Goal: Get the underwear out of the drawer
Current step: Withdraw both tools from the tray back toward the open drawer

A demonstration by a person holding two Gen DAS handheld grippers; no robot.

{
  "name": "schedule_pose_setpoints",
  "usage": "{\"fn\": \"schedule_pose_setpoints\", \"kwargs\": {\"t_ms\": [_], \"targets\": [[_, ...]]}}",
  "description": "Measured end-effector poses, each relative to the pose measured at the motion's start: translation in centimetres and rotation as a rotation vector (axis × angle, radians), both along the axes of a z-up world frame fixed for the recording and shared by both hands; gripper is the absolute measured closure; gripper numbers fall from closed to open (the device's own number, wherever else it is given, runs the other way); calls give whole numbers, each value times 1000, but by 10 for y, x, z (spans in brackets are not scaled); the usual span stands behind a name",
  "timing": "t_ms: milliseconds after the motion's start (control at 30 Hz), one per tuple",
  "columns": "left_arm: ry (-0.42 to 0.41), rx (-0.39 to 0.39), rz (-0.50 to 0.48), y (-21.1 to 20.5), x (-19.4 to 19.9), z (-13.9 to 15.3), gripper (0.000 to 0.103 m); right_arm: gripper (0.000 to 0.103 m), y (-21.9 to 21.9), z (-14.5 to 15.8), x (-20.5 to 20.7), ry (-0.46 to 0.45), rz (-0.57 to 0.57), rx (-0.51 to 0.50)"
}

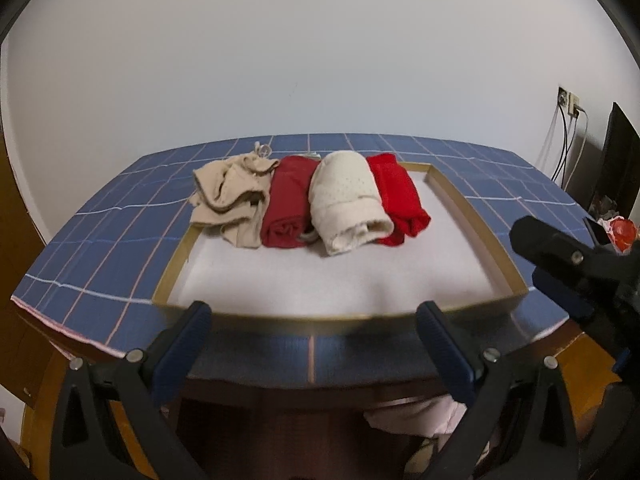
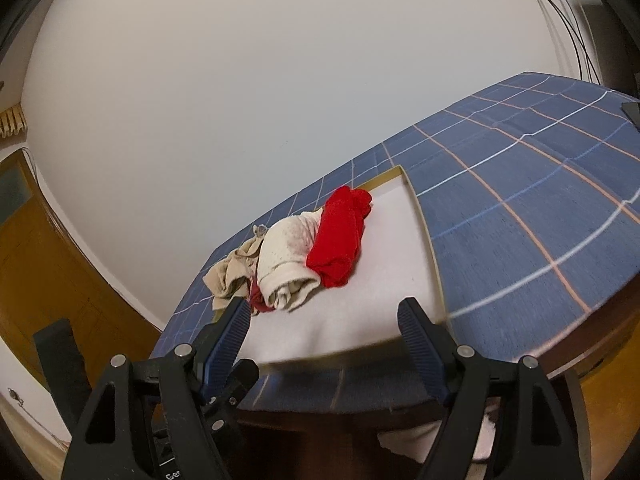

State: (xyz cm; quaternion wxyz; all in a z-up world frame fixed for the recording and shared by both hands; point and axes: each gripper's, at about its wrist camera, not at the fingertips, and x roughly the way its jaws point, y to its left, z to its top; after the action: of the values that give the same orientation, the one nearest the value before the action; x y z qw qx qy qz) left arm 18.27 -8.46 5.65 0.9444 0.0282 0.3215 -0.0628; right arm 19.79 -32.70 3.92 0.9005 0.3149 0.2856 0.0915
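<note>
A shallow drawer with a wooden rim and white lining lies on the blue checked tablecloth. Along its far end lie a crumpled beige pair, a rolled dark red pair, a rolled cream pair and a rolled bright red pair. My left gripper is open at the drawer's near rim, with nothing between its fingers. In the right wrist view my right gripper is open over the near end of the drawer, short of the cream roll and the bright red roll. The right gripper's body shows at the drawer's right.
A white wall stands behind the table. A wall socket with hanging cables and a dark flat object are at the right. A wooden door is at the left. Pale cloth hangs under the table's front edge.
</note>
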Motion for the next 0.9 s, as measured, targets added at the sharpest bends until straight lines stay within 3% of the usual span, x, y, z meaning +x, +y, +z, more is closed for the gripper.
{"fn": "schedule_pose_setpoints", "kwargs": {"t_ms": [900], "targets": [[55, 21, -35, 9, -69, -32, 1, 25, 19, -24, -93, 4, 30, -68]]}}
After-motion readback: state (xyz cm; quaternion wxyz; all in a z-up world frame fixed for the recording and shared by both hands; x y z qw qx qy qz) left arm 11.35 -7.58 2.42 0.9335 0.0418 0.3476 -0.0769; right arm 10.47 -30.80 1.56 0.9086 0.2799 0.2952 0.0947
